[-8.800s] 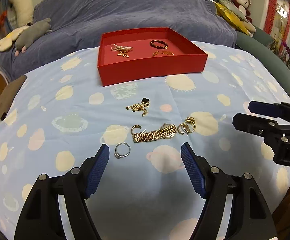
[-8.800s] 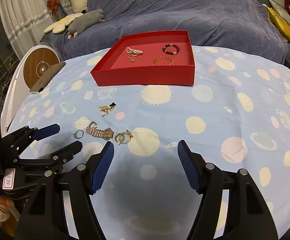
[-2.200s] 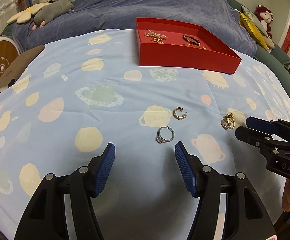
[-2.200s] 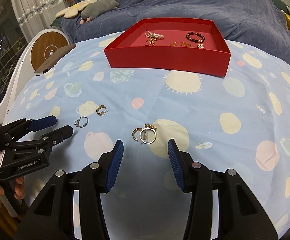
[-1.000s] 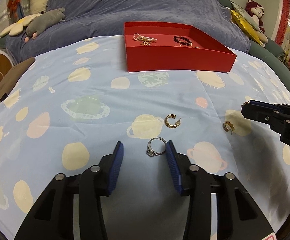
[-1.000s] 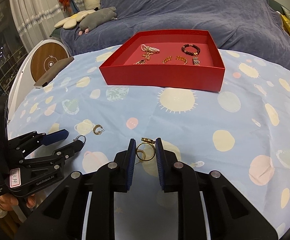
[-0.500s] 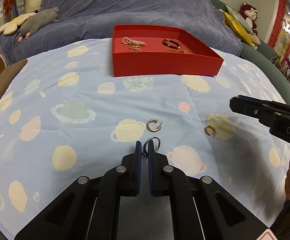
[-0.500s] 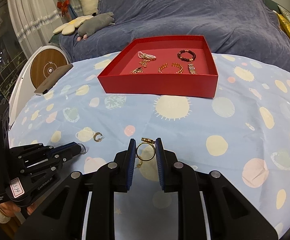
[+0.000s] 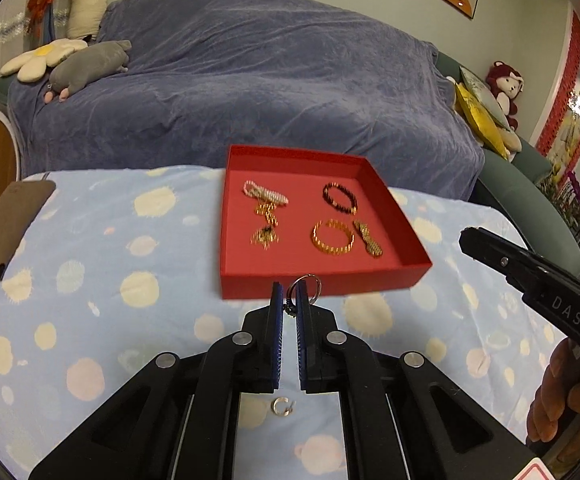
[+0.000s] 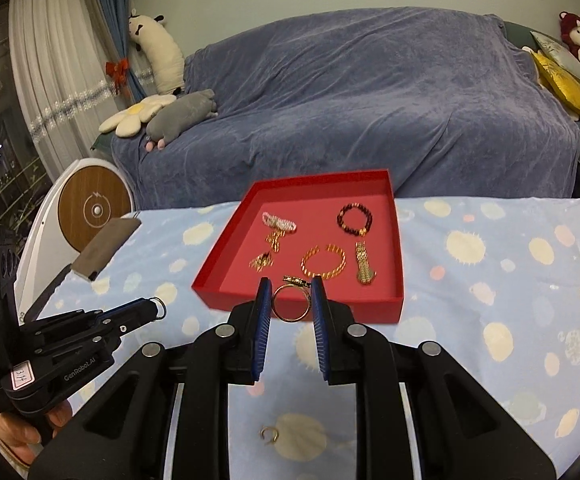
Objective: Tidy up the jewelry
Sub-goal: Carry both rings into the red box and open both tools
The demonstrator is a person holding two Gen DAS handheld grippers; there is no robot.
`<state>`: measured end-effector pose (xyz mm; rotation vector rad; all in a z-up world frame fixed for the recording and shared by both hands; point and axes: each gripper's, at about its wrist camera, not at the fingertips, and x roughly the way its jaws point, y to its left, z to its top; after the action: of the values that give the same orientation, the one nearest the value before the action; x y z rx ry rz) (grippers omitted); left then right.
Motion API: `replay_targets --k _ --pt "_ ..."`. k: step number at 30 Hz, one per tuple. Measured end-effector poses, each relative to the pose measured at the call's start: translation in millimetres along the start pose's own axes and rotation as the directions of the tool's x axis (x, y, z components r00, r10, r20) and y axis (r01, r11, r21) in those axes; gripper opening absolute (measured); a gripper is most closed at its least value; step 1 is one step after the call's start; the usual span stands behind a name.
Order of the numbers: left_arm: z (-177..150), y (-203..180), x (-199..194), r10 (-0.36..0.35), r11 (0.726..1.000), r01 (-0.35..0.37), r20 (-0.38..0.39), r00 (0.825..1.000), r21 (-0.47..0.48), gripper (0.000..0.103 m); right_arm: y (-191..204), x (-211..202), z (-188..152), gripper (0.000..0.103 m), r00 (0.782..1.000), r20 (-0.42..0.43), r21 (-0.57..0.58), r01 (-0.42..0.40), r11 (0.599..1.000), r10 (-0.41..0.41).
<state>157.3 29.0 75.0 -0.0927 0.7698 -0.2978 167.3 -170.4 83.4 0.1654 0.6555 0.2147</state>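
Observation:
My left gripper (image 9: 288, 292) is shut on a thin silver ring (image 9: 308, 285), held in the air just short of the red tray (image 9: 322, 282). My right gripper (image 10: 290, 294) is shut on a wider gold ring (image 10: 290, 307) with a decorated top, also lifted in front of the red tray (image 10: 298, 305). Inside the tray lie a pearl bracelet (image 10: 278, 221), a dark bead bracelet (image 10: 354, 219), a gold bangle (image 10: 324, 266), a gold watch (image 10: 364, 268) and gold chains. One gold hoop earring (image 9: 283, 406) and another gold earring (image 10: 269, 434) lie on the cloth under the grippers.
The table wears a light blue cloth (image 9: 109, 280) with planet prints. A brown flat case (image 10: 103, 250) lies at its left edge beside a round wooden-faced device (image 10: 95, 208). A blue-covered sofa (image 10: 370, 100) with plush toys stands behind. A person's hand (image 9: 570, 396) holds the right tool.
Both grippers rose from the cloth and moved toward the red tray, each carrying its ring. The earrings stayed on the cloth, now seen below the fingers.

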Motion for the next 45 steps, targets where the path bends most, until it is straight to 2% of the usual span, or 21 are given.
replay_targets --k 3,7,14,20,26,29,33,35,41,45 --pt "25 -4 7 0.019 1.0 -0.019 0.035 0.999 0.009 0.004 -10 15 19 0.019 0.999 0.013 0.014 0.031 0.999 -0.031" --pt "45 2 30 0.029 0.999 -0.028 0.038 0.999 -0.017 0.004 -15 40 26 0.019 0.998 0.0 -0.002 0.057 0.998 -0.057" --pt "45 9 74 0.067 0.997 -0.067 -0.023 0.998 -0.025 0.004 -24 81 19 0.019 0.996 -0.061 0.03 0.072 0.997 -0.07" --pt "50 15 89 0.09 0.996 -0.09 -0.036 0.995 -0.023 0.004 -27 98 25 0.019 0.995 -0.066 0.022 0.079 0.997 -0.077" --pt "65 7 104 0.119 0.992 -0.118 -0.018 0.993 0.053 0.004 -22 113 31 0.019 0.994 -0.067 -0.029 0.088 0.996 -0.089" --pt "82 6 110 0.107 0.994 -0.107 0.002 0.994 0.034 0.004 -26 122 40 0.019 0.995 -0.058 -0.01 0.077 0.997 -0.078" --pt "105 14 119 0.053 0.997 -0.051 0.03 0.998 -0.065 0.004 -30 134 57 0.019 0.997 -0.048 0.026 0.069 0.997 -0.068" --pt "112 16 124 0.059 0.995 -0.056 0.037 0.998 -0.082 0.004 -29 141 66 0.019 0.997 -0.051 0.032 0.062 0.998 -0.061" --pt "122 21 147 0.108 0.994 -0.108 0.009 0.994 -0.017 0.004 -31 164 69 0.019 0.996 -0.089 0.026 0.033 0.999 -0.03" --pt "120 21 161 0.103 0.995 -0.103 -0.006 0.995 0.007 0.004 -33 175 62 0.019 0.992 -0.122 0.009 0.015 1.0 -0.014"
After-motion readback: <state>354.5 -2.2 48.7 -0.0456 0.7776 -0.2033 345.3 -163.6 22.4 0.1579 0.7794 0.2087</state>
